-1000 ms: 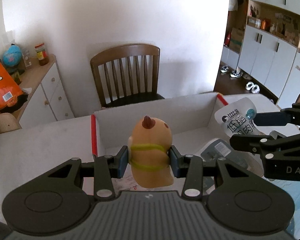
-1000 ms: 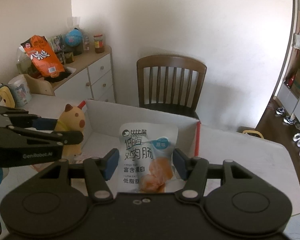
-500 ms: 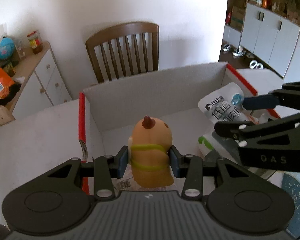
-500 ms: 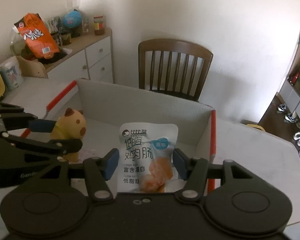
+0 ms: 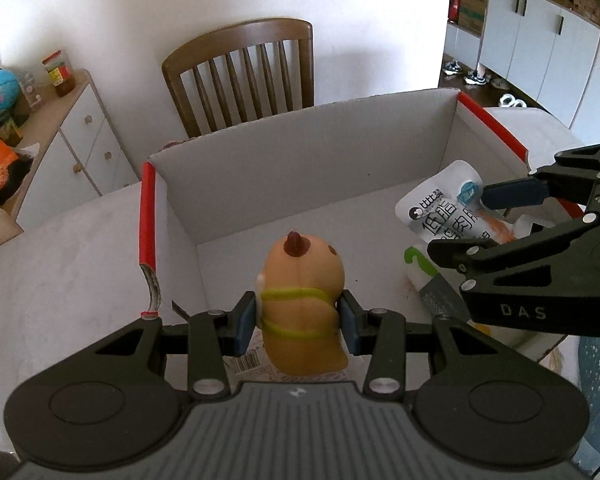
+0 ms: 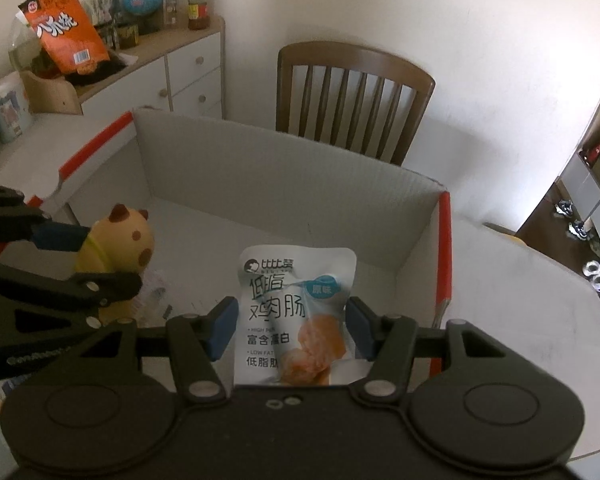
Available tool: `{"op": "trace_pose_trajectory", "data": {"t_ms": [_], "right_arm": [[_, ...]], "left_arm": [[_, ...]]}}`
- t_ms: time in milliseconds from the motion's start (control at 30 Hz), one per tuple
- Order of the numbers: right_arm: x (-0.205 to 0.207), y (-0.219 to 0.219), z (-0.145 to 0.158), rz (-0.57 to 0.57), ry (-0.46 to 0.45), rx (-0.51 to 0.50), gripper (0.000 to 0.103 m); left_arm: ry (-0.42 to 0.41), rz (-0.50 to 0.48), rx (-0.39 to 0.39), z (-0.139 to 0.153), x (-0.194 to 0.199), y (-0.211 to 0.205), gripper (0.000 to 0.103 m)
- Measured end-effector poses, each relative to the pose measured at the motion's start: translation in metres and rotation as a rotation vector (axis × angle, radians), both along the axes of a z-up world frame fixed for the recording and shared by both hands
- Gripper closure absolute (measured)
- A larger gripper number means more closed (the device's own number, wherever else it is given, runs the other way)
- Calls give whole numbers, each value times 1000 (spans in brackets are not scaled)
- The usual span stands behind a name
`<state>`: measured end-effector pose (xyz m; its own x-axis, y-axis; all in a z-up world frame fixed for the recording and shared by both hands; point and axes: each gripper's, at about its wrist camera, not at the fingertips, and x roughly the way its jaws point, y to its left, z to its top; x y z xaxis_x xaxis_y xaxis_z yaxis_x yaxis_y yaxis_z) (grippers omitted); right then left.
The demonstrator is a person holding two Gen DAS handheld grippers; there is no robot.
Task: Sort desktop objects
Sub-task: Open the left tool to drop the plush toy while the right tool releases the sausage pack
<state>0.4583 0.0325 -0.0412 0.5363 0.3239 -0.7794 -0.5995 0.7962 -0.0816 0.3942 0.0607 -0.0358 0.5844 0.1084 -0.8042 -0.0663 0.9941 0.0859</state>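
Observation:
My left gripper [image 5: 298, 320] is shut on a tan toy figure [image 5: 300, 300] with yellow bands and a brown tuft, held upright over the near part of an open cardboard box [image 5: 300, 168] with red-taped edges. To its right, my right gripper [image 5: 472, 222] is shut on a white snack pouch [image 5: 436, 216]. The right wrist view shows the same pouch [image 6: 292, 312] standing between the blue pads of the right gripper [image 6: 290, 326], above the floor of the box [image 6: 280, 184]. At that view's left, the left gripper [image 6: 100, 258] grips the toy figure [image 6: 128, 240].
A green-and-white packet [image 5: 420, 268] and printed papers [image 5: 248, 360] lie on the box floor. The box rests on a white table [image 5: 60, 272]. Behind it stands a wooden chair [image 6: 352, 92]. A sideboard [image 6: 180, 64] at the left carries an orange bag [image 6: 64, 28], a globe and a jar.
Both grippers have sunk toward the box with their loads and tipped further down. The box walls now fill more of each view. The grips are unchanged.

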Motion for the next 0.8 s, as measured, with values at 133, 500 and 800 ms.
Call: {"op": "trace_pose_trajectory", "data": {"t_ms": [133, 500, 800], "right_arm": [[1, -2, -3, 0, 8, -1, 44], [-1, -8, 7, -3, 1, 37, 36], [-9, -10, 22, -2, -23, 46, 36]], "left_arm": [[0, 17, -12, 2, 0, 0, 59], [-50, 36, -64, 15, -12, 4, 41], [-90, 56, -83, 34, -28, 7, 41]]}}
